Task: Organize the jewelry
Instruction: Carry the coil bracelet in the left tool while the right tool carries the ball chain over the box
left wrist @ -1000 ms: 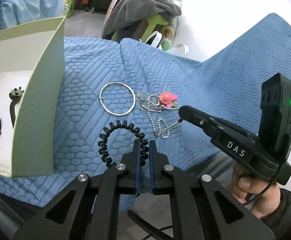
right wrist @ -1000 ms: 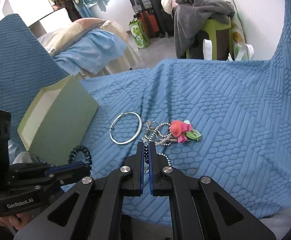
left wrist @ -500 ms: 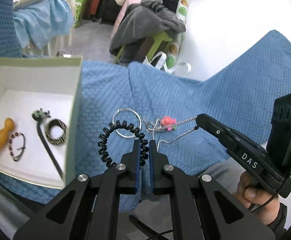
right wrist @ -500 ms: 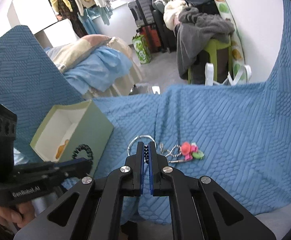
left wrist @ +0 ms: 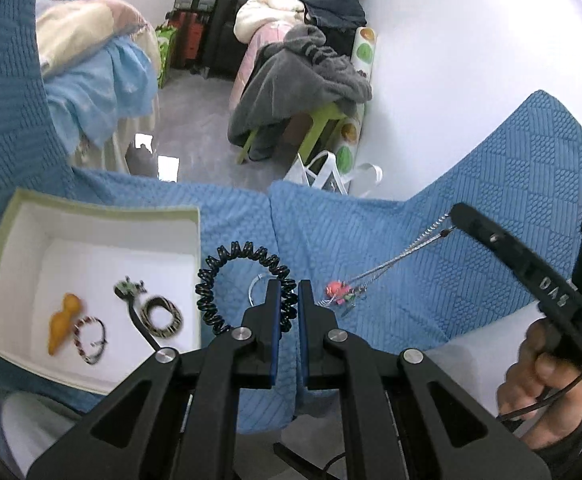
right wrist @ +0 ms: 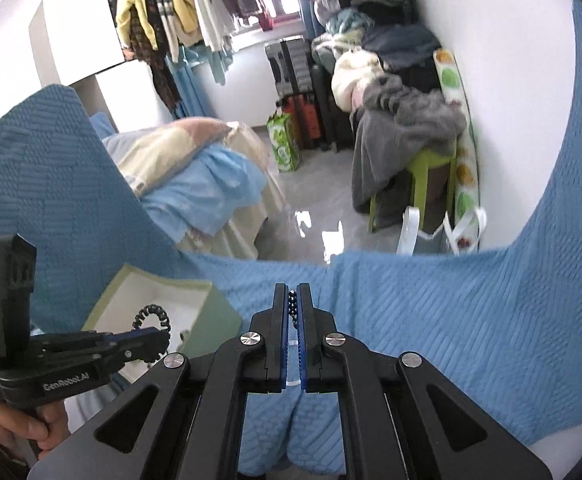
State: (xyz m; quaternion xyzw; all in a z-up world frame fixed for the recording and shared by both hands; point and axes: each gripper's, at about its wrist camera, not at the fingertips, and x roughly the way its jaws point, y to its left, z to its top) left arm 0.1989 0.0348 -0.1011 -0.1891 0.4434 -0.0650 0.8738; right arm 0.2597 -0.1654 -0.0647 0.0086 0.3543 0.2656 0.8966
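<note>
While clamped on the black coil (left wrist: pixel 247 280), left tongs (left wrist: pixel 289 308) nearly shut, pads pinching the coil's right end, loop standing up and arcing left from the tips. Seen also from the right wrist: coil (right wrist: pixel 152 317) poking out past the left tongs (right wrist: pixel 147 340), over the box (right wrist: pixel 215 312). Box (left wrist: pixel 95 210) lying left of the left tongs, open top, pale green walls, white inside. Within it: orange gourd charm (left wrist: pixel 62 322), red braided bracelet (left wrist: pixel 89 340), striped ring-shaped band (left wrist: pixel 162 316), and a dark hair stick (left wrist: pixel 133 304) with a decorated head. Just beyond the left tips, part of a silver bangle (left wrist: pixel 253 294) on the blue cloth (left wrist: pixel 431 280), mostly hidden behind the fingers.

Right tongs (right wrist: pixel 291 304) also almost closed, gripping a bead chain (right wrist: pixel 291 305) between the pads, dark beads showing in the narrow gap. From the left wrist: right tongs (left wrist: pixel 457 216) raised to the right of the left ones, chain (left wrist: pixel 403 256) strung taut from their tip down and left to a pink-and-green charm (left wrist: pixel 339 291) close to the left tongs' right finger; whether charm hangs clear of the cloth or touches it, cannot tell. Right hand (left wrist: pixel 543 384) wrapped round the handle at lower right. Left hand (right wrist: pixel 19 424) on its handle at lower left in the right wrist view.
</note>
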